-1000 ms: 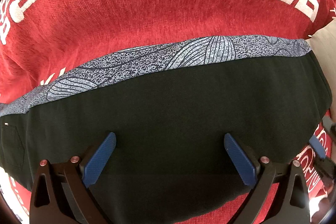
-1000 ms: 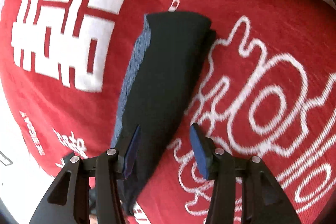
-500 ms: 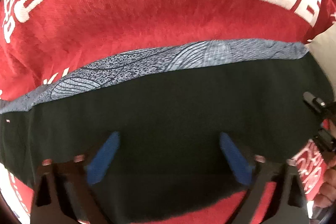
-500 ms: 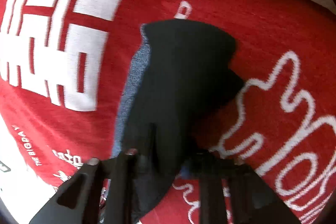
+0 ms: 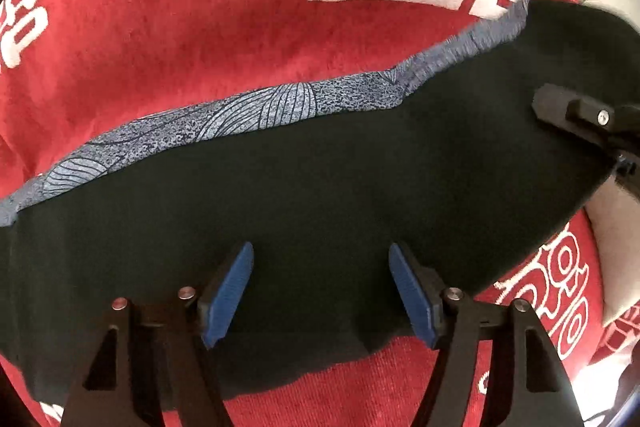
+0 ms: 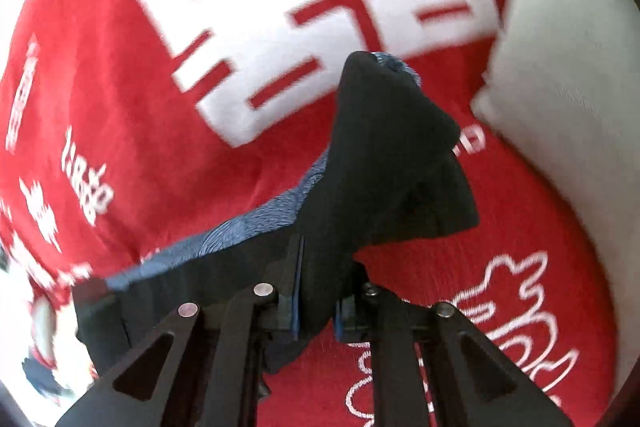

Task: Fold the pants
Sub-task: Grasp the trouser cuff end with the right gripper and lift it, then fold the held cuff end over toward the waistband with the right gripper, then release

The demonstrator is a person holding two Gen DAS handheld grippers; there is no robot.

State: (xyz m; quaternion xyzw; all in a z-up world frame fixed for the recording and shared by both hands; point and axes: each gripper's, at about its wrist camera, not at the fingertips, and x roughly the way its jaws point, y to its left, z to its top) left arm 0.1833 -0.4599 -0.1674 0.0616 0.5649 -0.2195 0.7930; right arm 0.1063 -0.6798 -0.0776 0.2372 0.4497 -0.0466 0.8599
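Pants [image 5: 320, 203], dark with a blue patterned band along the far edge, lie folded lengthwise across a red blanket [image 5: 180, 27] bearing white lettering. Over their near edge the left gripper [image 5: 320, 283] hovers with jaws wide, gripping nothing. At the right end, the right gripper [image 6: 316, 299] is clamped on the pants' cloth, its end lifted off the blanket beside a white cushion [image 6: 560, 67].

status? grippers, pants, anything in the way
Left gripper open, over the pants. Right gripper shut on the pants' end, lifting it off the red blanket. White pillow beside, not blocking.
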